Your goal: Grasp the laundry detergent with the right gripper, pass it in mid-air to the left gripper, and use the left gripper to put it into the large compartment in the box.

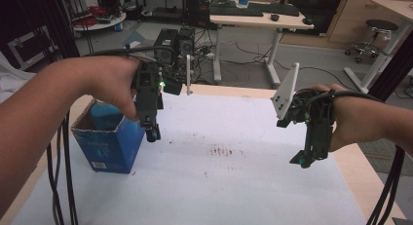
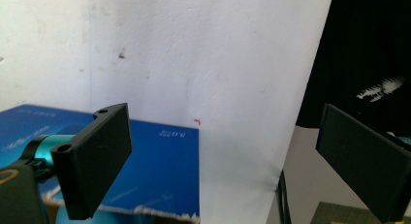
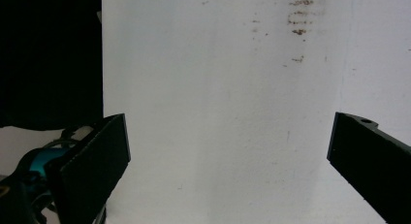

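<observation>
You are holding the left gripper (image 1: 152, 133) above the table, just past the right rim of the blue box (image 1: 109, 143), which is sitting open-topped at about nine o'clock on the white sheet (image 1: 234, 186). In the left gripper view its jaws are standing wide apart with nothing between them, and the box's blue side (image 2: 160, 170) is lying just under and behind the near jaw. Nothing is gripped, so you seem to be at the approach stage, hovering before any grasp.

Moving toward the middle, the sheet is carrying a faint patch of brown stains (image 1: 220, 150) and no loose item that I can make out.

At three o'clock you are holding the right gripper (image 1: 305, 160) in the air, well apart from the box. Its jaws are also spread wide and empty, looking down on bare sheet.

If the box is your target, the next move is calling for you to bring the left jaws astride its near wall, at about eight o'clock from where they are hanging, then close.
</observation>
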A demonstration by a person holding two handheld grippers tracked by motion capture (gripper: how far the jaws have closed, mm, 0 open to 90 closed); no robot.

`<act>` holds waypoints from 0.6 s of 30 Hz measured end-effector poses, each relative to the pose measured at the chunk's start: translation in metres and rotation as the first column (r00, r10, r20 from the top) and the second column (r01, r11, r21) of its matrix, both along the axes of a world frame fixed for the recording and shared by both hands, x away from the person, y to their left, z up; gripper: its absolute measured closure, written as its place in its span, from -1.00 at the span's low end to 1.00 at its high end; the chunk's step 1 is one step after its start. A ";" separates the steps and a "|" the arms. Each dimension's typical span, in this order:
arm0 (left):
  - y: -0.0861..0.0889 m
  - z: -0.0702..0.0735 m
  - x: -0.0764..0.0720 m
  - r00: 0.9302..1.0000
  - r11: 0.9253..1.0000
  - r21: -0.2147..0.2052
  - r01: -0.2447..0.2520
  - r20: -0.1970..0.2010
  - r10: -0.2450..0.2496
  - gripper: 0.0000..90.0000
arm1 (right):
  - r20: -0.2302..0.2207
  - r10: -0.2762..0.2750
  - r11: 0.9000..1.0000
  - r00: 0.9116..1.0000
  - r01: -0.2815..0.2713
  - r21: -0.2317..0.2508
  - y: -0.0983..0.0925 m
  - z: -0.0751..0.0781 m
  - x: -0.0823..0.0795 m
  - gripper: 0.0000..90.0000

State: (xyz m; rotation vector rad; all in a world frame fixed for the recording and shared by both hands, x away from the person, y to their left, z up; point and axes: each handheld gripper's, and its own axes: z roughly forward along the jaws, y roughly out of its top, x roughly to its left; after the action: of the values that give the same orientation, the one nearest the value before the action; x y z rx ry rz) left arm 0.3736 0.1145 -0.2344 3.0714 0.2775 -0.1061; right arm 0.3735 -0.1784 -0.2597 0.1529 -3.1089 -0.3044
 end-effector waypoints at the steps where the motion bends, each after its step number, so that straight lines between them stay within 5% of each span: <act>1: -0.001 -0.003 0.001 1.000 1.000 0.001 0.003 -0.004 -0.003 -0.96 | -0.001 0.012 1.000 1.000 -0.012 -0.007 0.002 -0.002 0.000 -0.98; 9: -0.010 -0.029 0.009 0.999 0.999 0.024 0.026 -0.020 -0.026 -0.96 | -0.027 0.024 0.999 0.999 -0.025 -0.023 0.008 -0.019 0.000 -0.98; 18: -0.008 -0.033 0.014 1.000 0.999 0.021 0.025 -0.012 -0.025 -0.96 | -0.044 0.026 0.999 0.999 -0.028 -0.034 0.008 -0.034 0.000 -0.98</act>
State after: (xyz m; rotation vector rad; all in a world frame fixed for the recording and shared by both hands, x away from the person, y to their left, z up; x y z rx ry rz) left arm 0.3879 0.1068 -0.2675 3.0965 0.2428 -0.1227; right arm 0.3734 -0.1700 -0.2941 0.1854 -3.0643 -0.2496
